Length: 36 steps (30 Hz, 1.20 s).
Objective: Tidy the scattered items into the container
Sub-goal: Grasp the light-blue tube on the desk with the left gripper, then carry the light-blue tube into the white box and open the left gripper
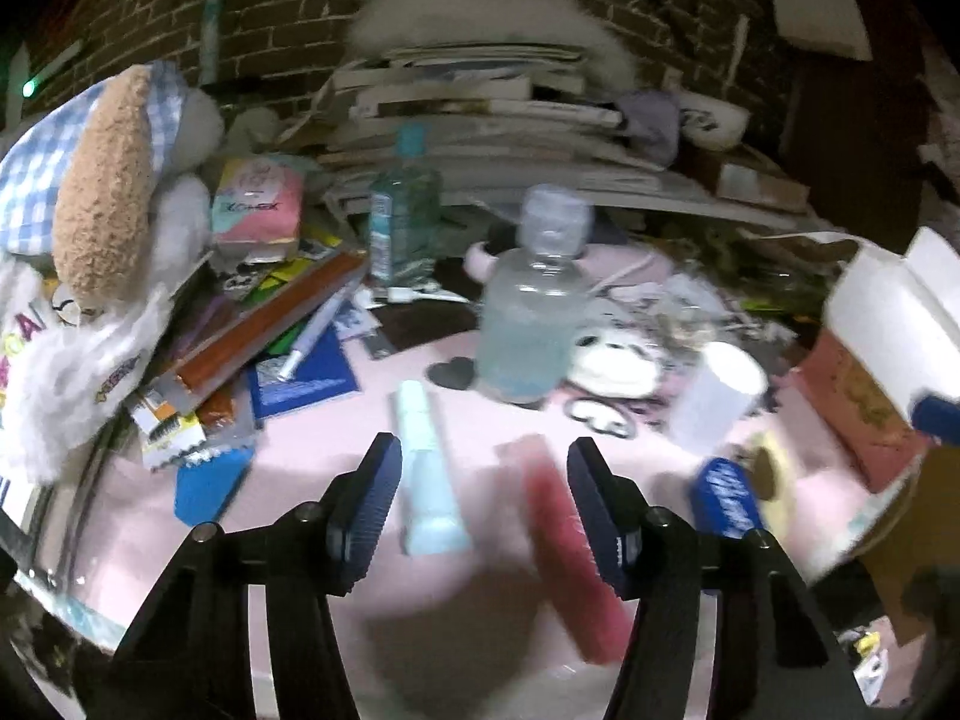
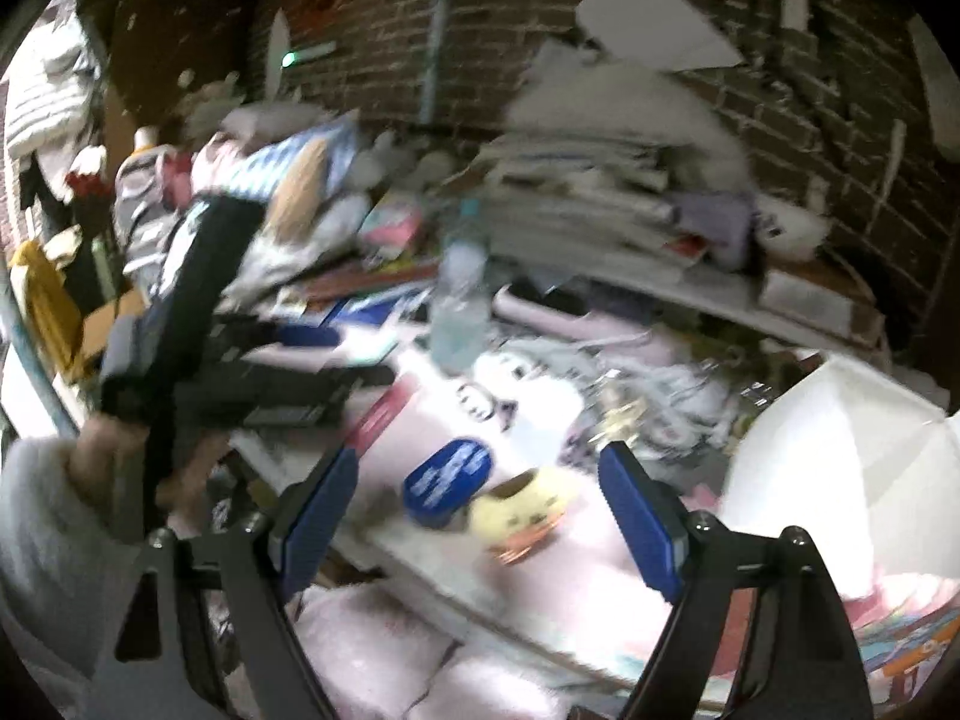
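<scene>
**Scattered items: left jaws over two sticks, container off to the right**

The scattered items were found on a pink surface [image 1: 312, 480]. Between the left gripper's [image 1: 483, 498] jaws lay a pale blue tube [image 1: 429, 480], just inside the left pad, and a red bar [image 1: 567, 540], just inside the right pad. The jaws were noted partly open, with neither pad seen to press on either item; nothing was held. No earlier view was supplied, so no motion is reported.

The right gripper [image 2: 483, 516] was noted wide open and empty. Ahead of its jaws and between them lay a blue oval tin [image 2: 447, 480] touching a yellow ring-shaped item [image 2: 522, 510]; the view was heavily blurred. The white container [image 2: 840, 450] stood beyond the right jaw. The person's other hand [image 2: 120, 456] was seen beyond the left jaw.

Assessment: the step in hand was judged to be a pick by the left gripper. It is advised that one item only be centred before closing, since both lie within the span and a double grip could slip. The tube is judged the better aligned. A clear bottle [image 1: 528, 312] stood just ahead of the jaws and should be avoided on the lift.
</scene>
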{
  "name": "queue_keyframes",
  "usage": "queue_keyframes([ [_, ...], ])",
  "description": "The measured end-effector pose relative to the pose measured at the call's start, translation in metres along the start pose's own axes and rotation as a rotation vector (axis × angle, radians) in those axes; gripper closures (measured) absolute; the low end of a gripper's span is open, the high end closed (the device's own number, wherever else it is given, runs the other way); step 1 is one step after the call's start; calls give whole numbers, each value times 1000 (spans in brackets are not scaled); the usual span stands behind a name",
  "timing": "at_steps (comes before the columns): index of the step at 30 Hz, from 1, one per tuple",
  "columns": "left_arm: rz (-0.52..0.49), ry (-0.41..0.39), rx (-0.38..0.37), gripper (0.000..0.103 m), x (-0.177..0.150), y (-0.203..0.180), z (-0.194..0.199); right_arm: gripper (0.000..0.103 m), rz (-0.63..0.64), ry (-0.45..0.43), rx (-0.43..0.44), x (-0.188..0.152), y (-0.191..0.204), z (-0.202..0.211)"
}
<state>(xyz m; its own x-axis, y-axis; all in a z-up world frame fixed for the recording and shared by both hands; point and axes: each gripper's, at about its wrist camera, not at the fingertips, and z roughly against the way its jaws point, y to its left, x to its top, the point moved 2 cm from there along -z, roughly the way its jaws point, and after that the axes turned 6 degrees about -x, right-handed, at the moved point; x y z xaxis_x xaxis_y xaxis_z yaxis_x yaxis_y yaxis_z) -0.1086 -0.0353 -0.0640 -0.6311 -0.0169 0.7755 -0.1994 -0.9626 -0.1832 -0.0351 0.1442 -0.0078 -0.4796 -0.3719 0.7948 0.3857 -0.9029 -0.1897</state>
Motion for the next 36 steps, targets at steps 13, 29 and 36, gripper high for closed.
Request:
queue_keyframes([
  [13, 39, 74, 69, 74, 10, 24, -37, 23, -76, 76, 41, -16, -8, -15],
  [29, 26, 103, 89, 91, 14, 14, -35, 23, -132, 102, -33, -31, -22, -31],
  [36, -7, 87, 64, 91, 36, -15, -9, 23, -142, 70, -194, -39, -29, -35],
])
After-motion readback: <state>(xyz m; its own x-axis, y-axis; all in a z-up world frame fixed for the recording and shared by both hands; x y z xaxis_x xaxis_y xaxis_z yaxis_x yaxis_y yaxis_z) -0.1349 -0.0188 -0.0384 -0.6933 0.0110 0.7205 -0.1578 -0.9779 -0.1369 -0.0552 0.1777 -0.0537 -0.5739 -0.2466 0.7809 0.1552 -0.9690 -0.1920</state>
